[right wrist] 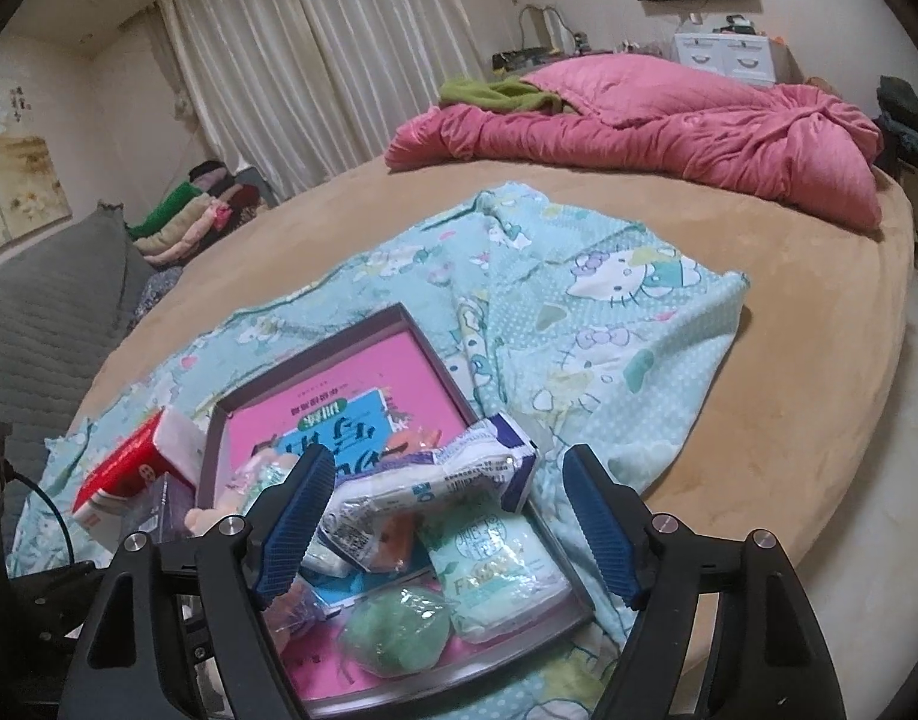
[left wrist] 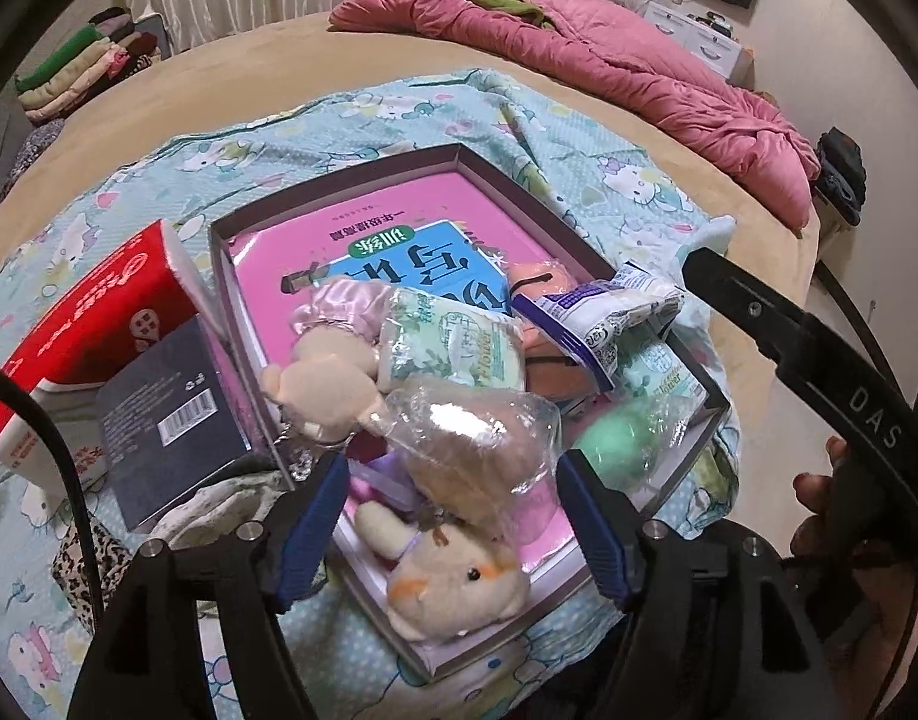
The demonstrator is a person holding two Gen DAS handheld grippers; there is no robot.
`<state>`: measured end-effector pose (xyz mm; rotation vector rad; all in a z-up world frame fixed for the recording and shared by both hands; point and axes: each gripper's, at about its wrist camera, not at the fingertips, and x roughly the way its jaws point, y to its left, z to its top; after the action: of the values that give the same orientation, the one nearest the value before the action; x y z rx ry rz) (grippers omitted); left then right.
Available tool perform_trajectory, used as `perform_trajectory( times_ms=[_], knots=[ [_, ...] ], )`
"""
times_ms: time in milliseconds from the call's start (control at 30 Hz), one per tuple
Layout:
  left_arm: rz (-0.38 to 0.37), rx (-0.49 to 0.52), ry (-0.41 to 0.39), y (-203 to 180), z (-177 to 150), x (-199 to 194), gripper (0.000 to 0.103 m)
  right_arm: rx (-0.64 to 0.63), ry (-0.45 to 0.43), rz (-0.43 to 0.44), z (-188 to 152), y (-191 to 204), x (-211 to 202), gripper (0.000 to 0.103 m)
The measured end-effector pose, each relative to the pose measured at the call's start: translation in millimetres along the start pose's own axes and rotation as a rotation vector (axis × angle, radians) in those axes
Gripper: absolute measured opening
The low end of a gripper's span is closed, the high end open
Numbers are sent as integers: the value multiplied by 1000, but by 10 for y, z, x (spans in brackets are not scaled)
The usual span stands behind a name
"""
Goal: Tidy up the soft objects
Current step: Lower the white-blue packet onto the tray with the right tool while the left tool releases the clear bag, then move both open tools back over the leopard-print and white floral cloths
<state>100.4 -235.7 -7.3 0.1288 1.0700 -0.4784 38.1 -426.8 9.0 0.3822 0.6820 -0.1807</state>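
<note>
Hovering over shallow grey-rimmed box [left wrist: 591,222] with pink book inside — left gripper [left wrist: 453,519], blue-padded fingers spread, straddling clear-plastic-wrapped beige plush [left wrist: 483,450] without pinching it. Just below: cream hamster plush [left wrist: 459,588] against near box wall. Right gripper [right wrist: 444,531] likewise spread wide above white-and-purple printed packet [right wrist: 435,495], which lies across orange soft item and pale-green tissue pack [right wrist: 501,582] — round green wrapped sponge [right wrist: 399,636] alongside. Box resting on teal cartoon-cat blanket [right wrist: 609,324]; red-and-white tissue pack [left wrist: 93,324] just beside left wall.

home bedroom | bed [right wrist: 759,408] | pink duvet [right wrist: 669,132] | curtains [right wrist: 315,72] | folded clothes [right wrist: 183,222]
</note>
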Motion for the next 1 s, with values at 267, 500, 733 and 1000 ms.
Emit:
perform_trajectory(
  times_ms=[267,500,733,1000],
  knots=[
    [-5,-15,-20,82,-36,-118,74,-26,-15,-2,8,89,-66,80],
    [14,-17,-60,129,-59,-304,77,-60,-60,3,44,218,-214,80],
    [33,-20,-95,195,-81,-502,80,-90,-101,13,69,368,-372,80],
    [52,-29,-138,294,-129,-809,82,-125,-125,36,94,581,-563,80]
  ],
)
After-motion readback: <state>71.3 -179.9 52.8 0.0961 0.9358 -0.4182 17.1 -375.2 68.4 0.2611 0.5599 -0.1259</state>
